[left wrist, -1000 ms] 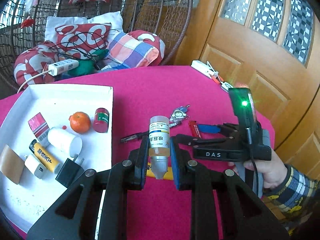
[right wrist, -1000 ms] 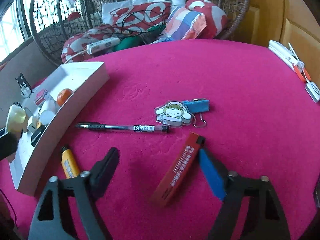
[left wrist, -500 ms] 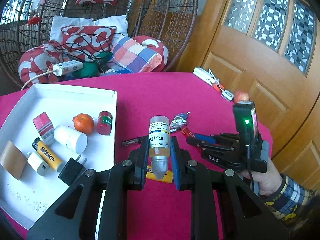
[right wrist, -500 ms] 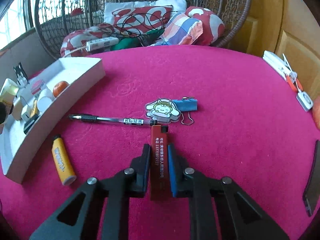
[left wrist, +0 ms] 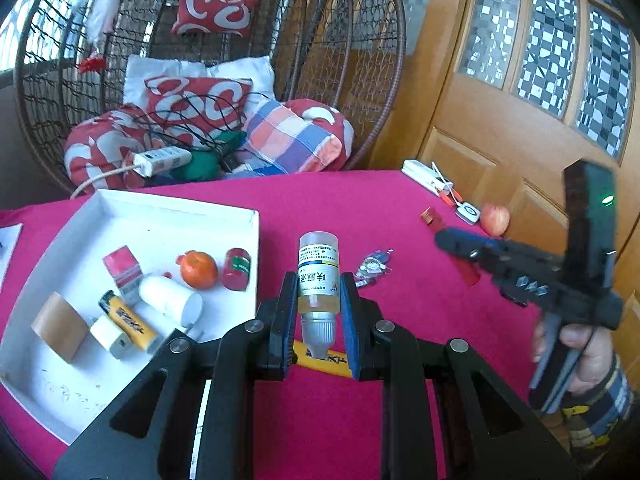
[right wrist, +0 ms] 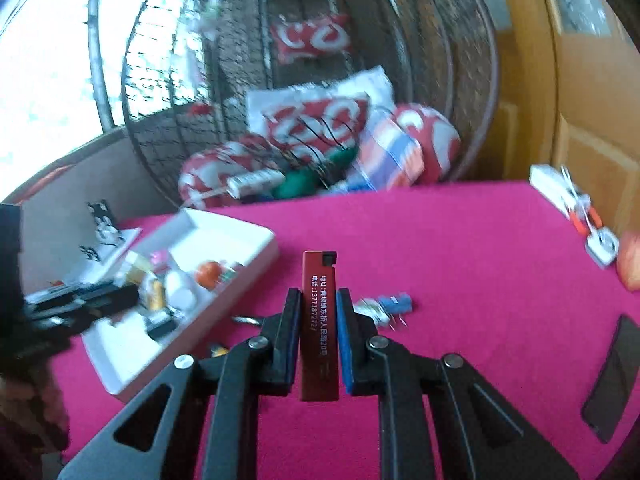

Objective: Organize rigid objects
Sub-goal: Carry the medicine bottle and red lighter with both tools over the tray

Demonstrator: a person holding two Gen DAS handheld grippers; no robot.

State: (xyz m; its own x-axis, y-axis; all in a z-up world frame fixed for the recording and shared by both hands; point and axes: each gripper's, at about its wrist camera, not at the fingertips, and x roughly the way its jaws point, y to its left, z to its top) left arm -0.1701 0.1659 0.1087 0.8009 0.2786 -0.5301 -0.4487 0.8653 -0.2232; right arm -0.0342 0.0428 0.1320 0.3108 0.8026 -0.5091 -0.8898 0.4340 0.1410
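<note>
Tray left of keychain on table.

wicker hanging chair with cushions, wooden door.

From my right wrist camera, the white tray and its contents were smeared, so I could not tell them apart. The pen showed only its tip beside my gripper finger. On the left wrist view, the yellow lighter lay mostly hidden behind the bottle, and the bottle's label print was too small to read.
</note>
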